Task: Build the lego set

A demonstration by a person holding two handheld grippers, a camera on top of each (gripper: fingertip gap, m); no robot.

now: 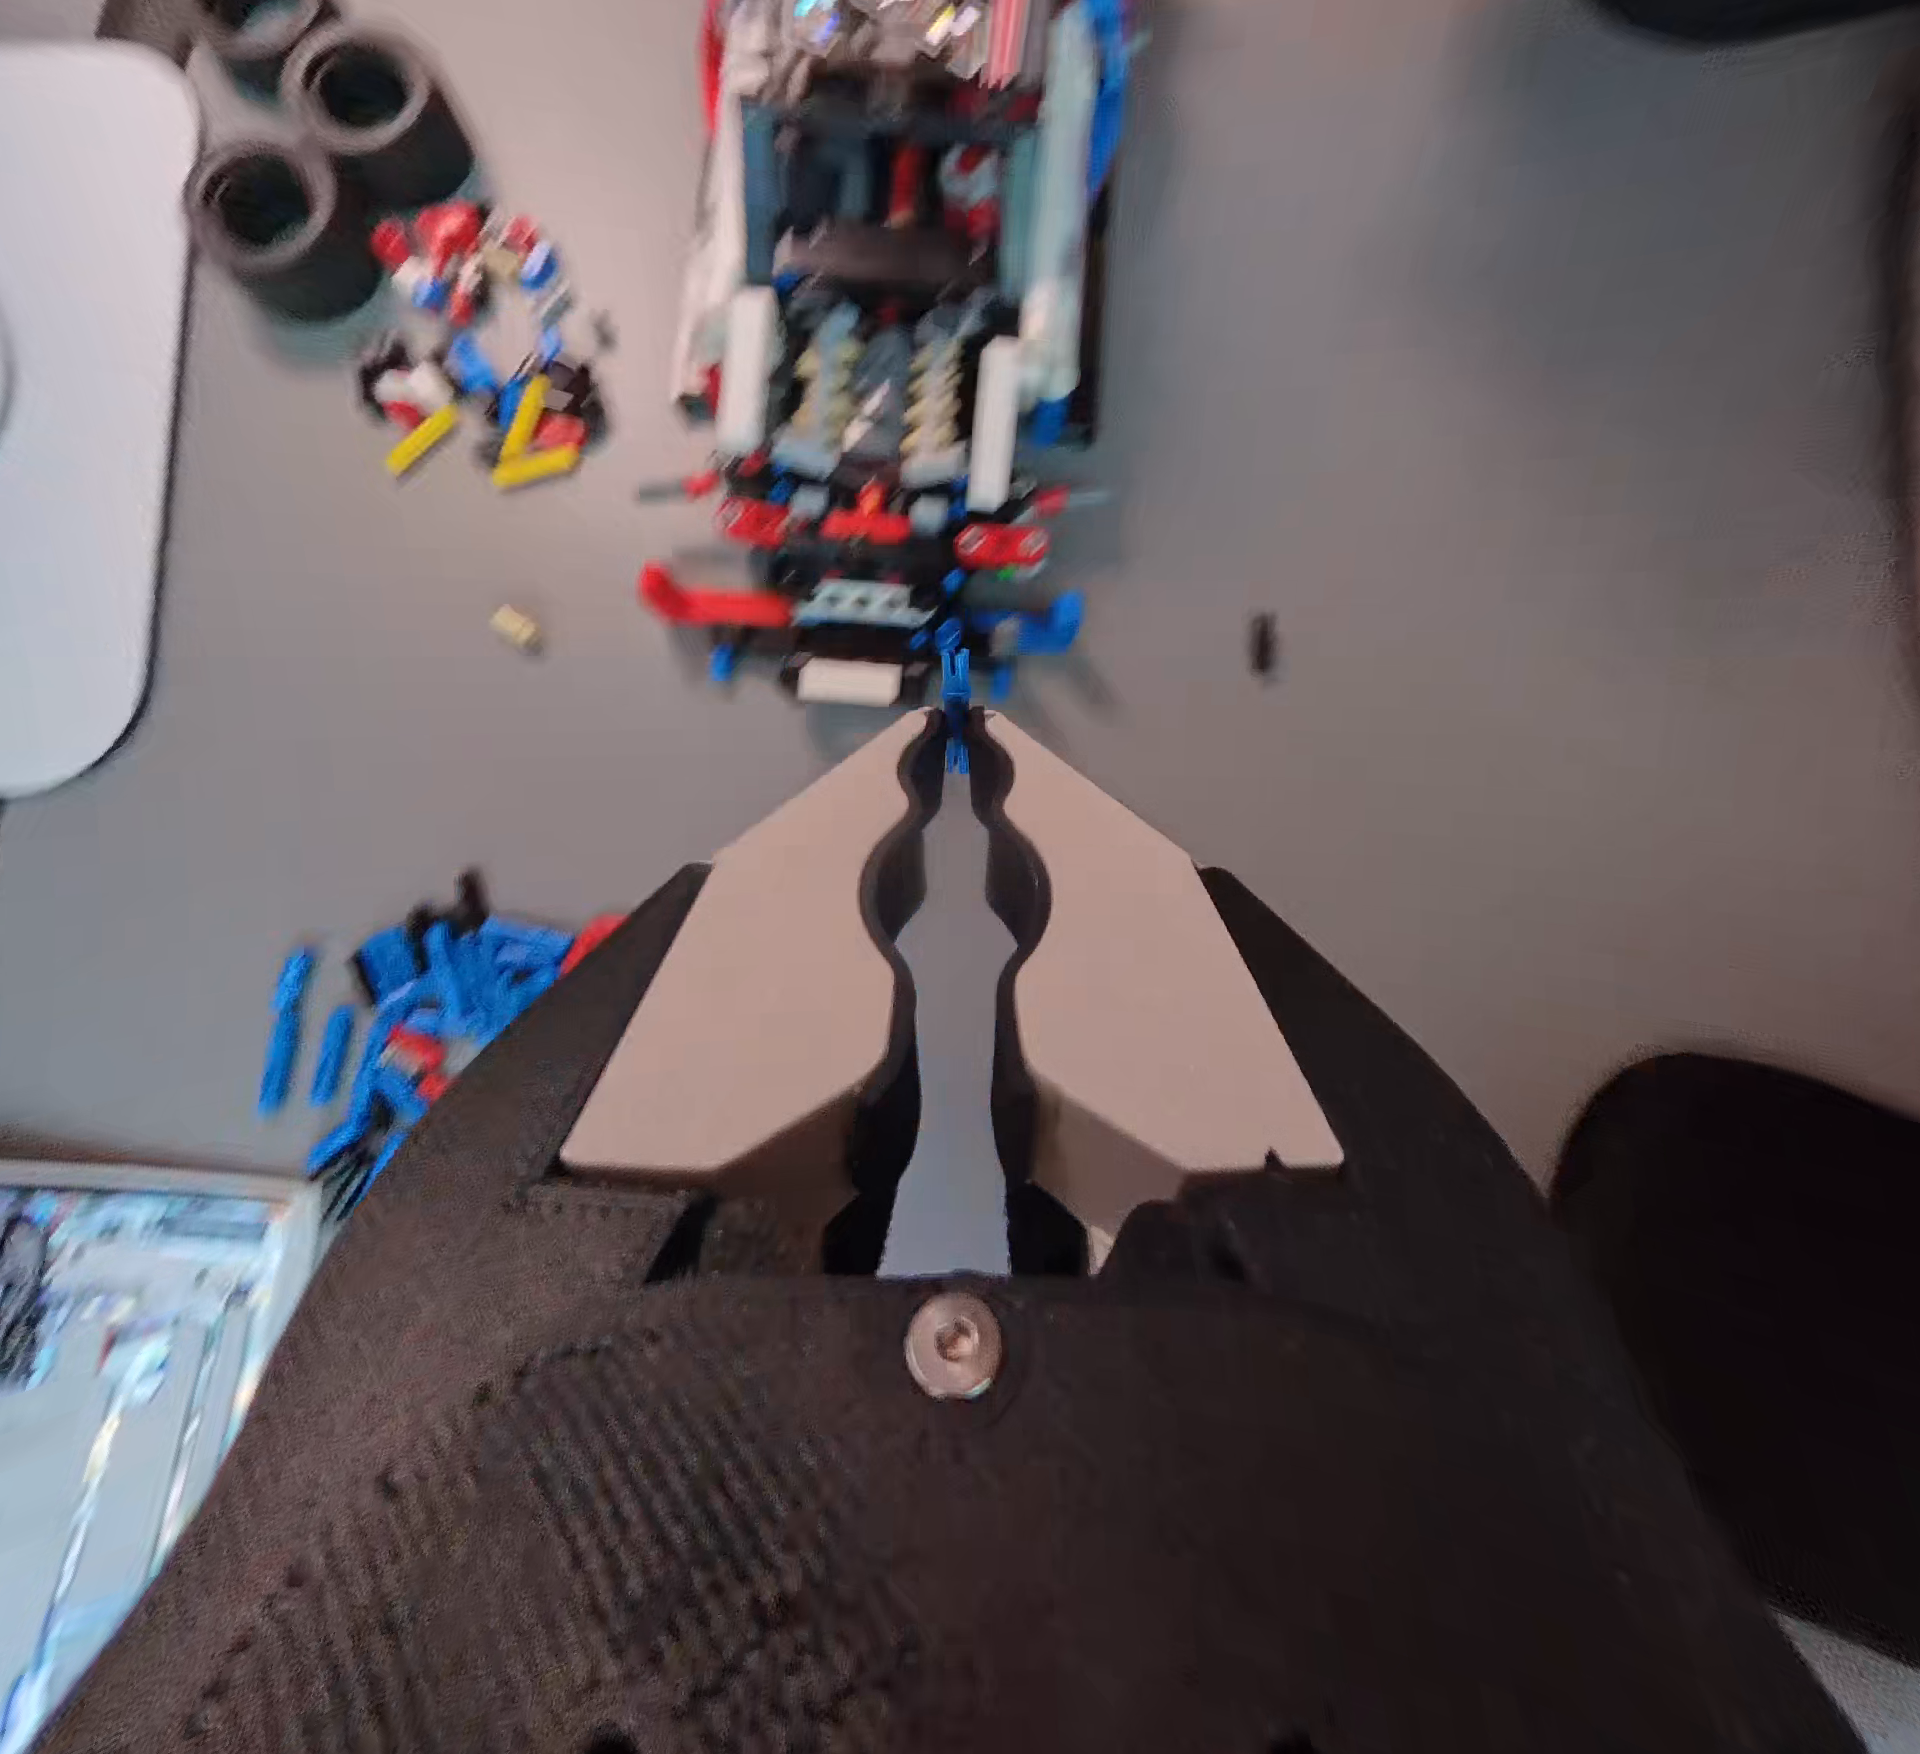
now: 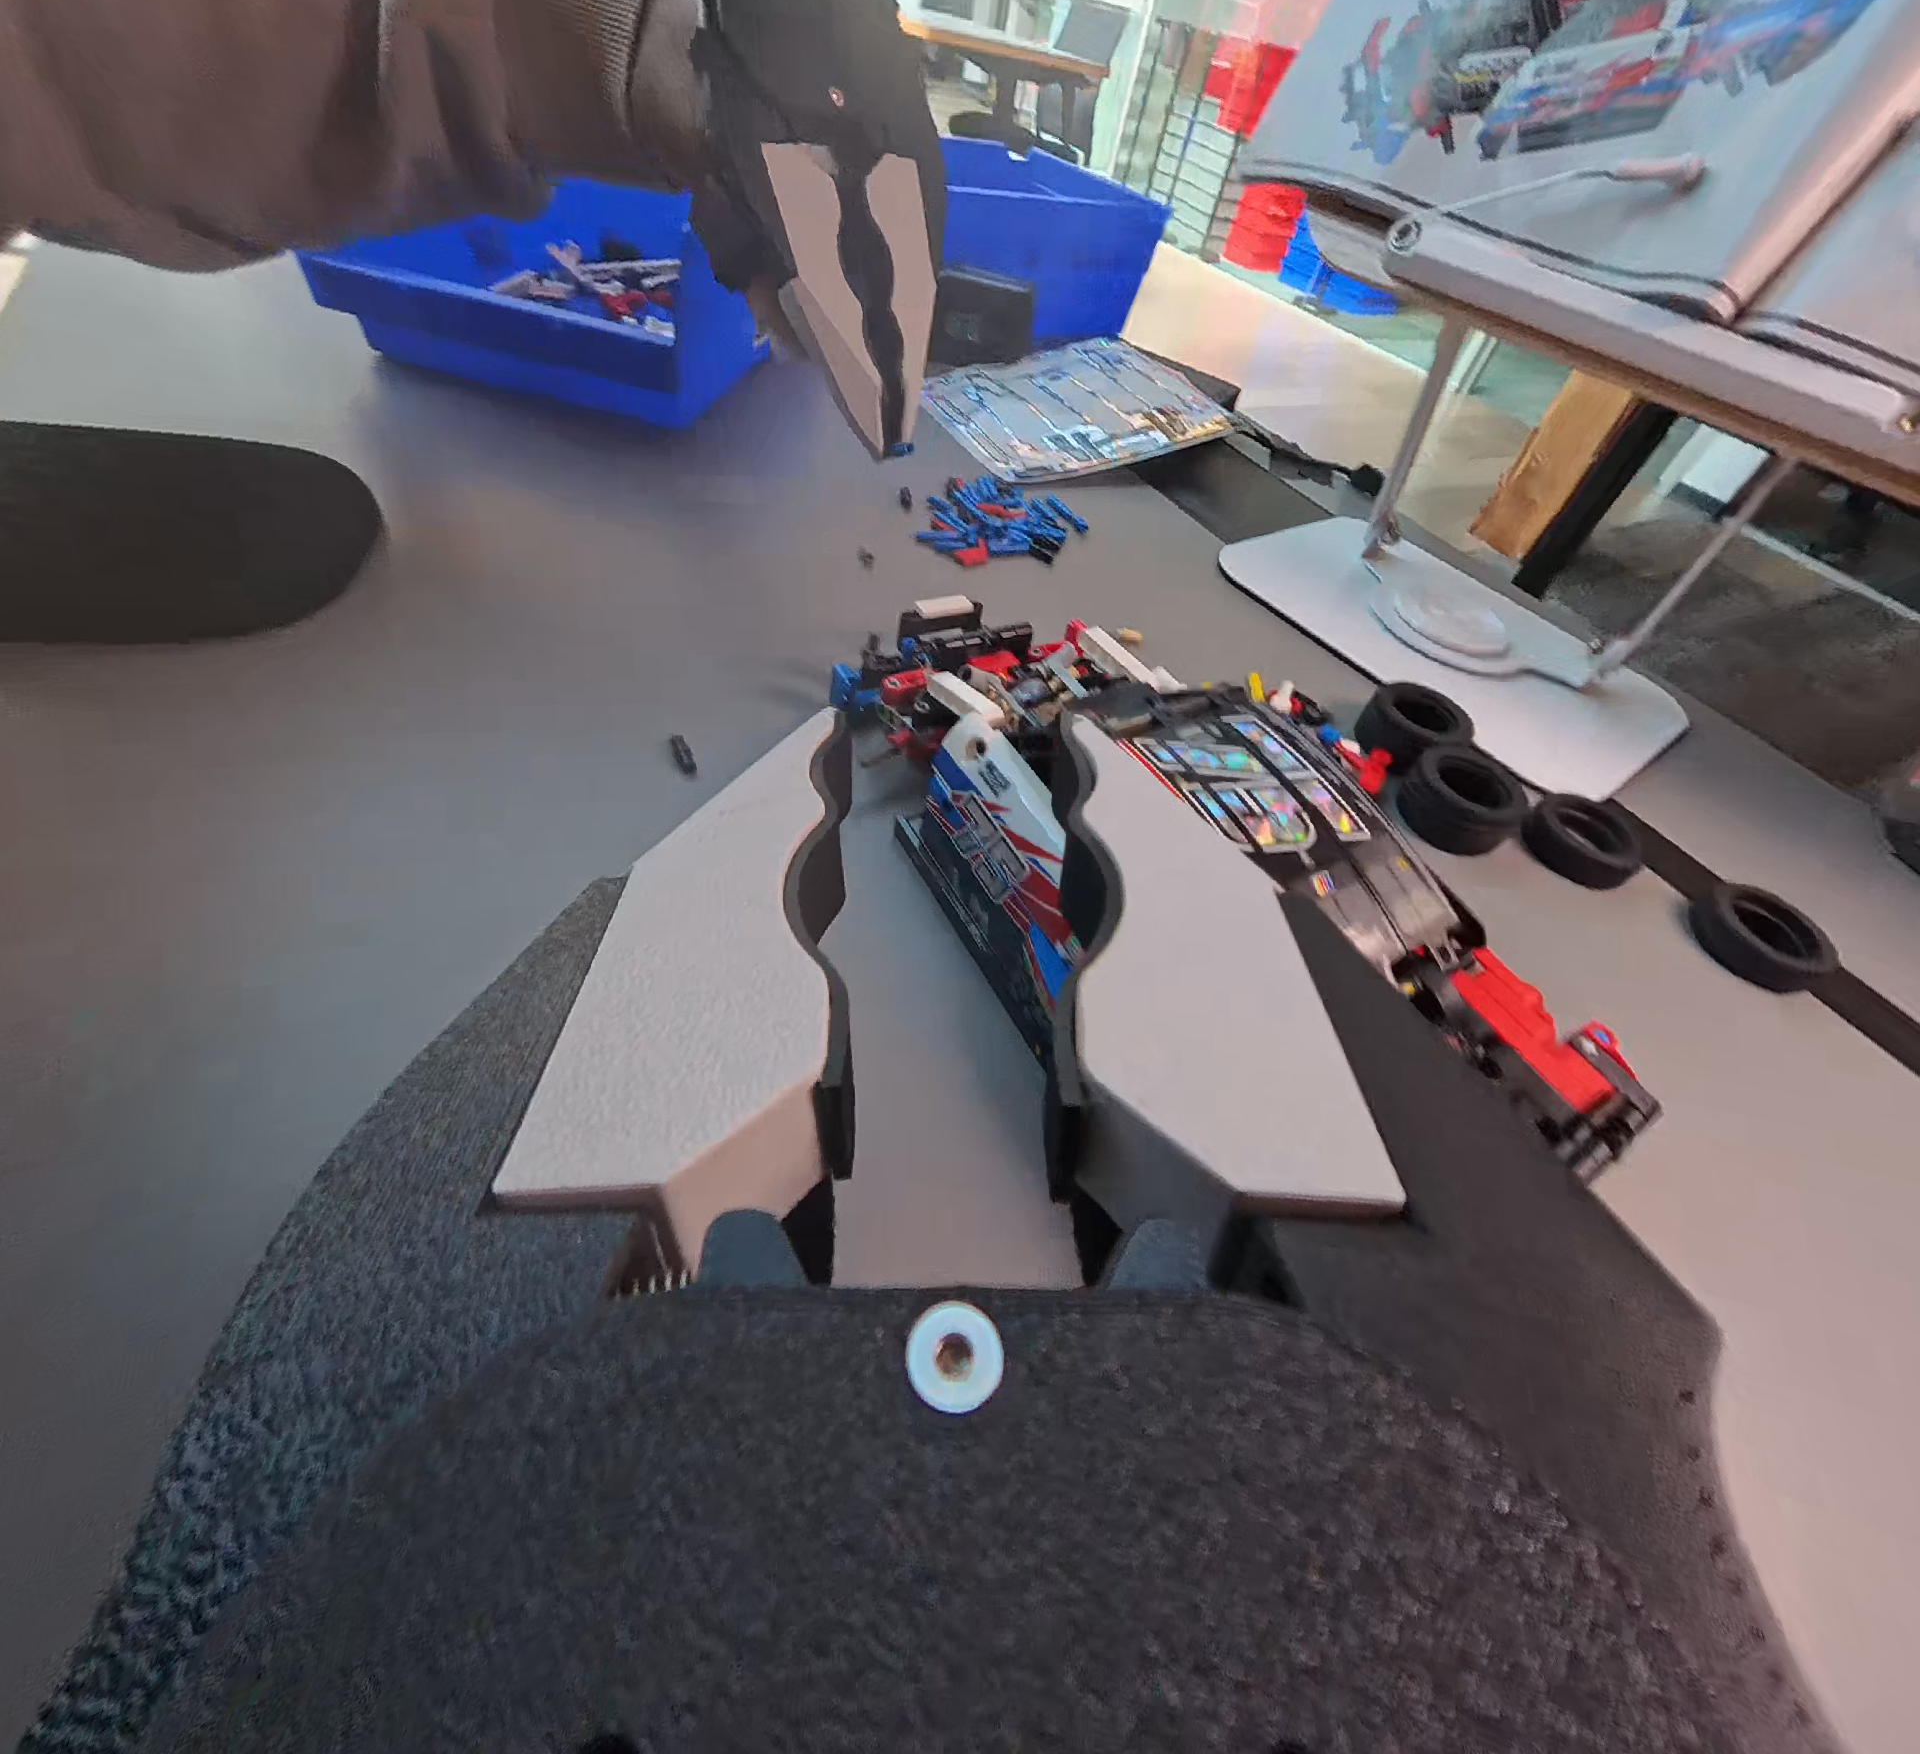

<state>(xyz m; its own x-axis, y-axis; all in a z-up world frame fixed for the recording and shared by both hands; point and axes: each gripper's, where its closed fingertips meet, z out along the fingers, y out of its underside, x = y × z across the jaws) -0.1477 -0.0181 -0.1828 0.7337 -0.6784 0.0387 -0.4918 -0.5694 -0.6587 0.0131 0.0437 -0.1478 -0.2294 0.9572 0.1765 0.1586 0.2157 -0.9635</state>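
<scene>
Overhead, the left gripper (image 2: 891, 447) points down, jaws pinching a small blue plastic pin (image 1: 955, 702) above the desk (image 2: 364, 821); right gripper (image 2: 951, 748), jaws apart, faces the partly built lego car (image 2: 1226, 800), tyres (image 2: 1460, 795) at two o'clock.

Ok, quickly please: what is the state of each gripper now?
Left gripper: closed on a small blue pin, above the table.
Right gripper: open, holding nothing, beside the lego car.

matt grey table (image 2: 364, 873), glossy plastic lego car (image 2: 1247, 800), rough grainy black tongs (image 2: 951, 738), ribbed cloth sleeve (image 2: 312, 42)
</scene>
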